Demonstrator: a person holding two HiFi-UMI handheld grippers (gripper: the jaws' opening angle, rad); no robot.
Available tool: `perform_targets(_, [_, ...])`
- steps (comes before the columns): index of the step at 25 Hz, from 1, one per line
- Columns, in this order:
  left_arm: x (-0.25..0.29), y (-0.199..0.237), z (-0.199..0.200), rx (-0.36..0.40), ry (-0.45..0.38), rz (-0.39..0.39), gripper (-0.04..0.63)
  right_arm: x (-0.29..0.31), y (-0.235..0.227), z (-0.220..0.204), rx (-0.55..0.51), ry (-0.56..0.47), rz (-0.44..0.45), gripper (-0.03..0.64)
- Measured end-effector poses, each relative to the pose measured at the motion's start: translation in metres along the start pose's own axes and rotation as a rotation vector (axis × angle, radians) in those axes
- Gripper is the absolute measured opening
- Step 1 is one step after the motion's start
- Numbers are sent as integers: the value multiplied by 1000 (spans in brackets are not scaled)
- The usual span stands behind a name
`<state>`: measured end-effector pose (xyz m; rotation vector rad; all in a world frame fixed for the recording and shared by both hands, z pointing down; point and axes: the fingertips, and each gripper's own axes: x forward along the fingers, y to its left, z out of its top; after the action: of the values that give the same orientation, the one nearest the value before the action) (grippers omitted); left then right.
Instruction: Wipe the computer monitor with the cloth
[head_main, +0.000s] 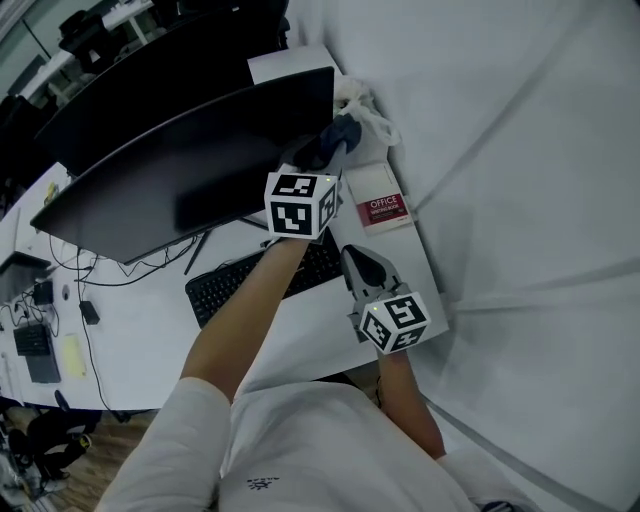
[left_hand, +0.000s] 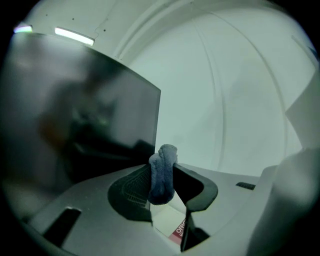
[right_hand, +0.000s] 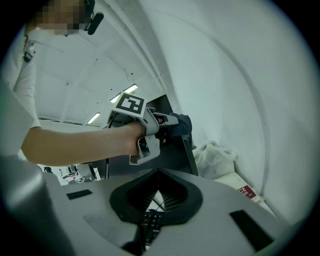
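Cloth (left_hand: 162, 175) is pinched by left gripper (head_main: 320, 150) at monitor's (head_main: 190, 160) 3 o'clock edge, arm outstretched. Right gripper (right_hand: 159, 172) is held closed, empty, at 5 o'clock.

I see monitor (head_main: 190, 165): dark curved screen, unlit, at 10 o'clock from me. Cloth (left_hand: 162, 175) (dark blue, bunched) clamped in my left gripper (left_hand: 161, 169), at monitor's 3 o'clock edge.
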<state>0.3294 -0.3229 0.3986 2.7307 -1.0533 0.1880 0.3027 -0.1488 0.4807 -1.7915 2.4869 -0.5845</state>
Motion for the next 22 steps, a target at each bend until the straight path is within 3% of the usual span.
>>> perform_targets(7, [-6, -2, 44, 10, -71, -14, 132, 8, 5, 33, -36, -49, 28, 20])
perform_targets(22, [-36, -11, 125, -102, -245, -54, 132, 6, 12, 38, -37, -59, 48, 20])
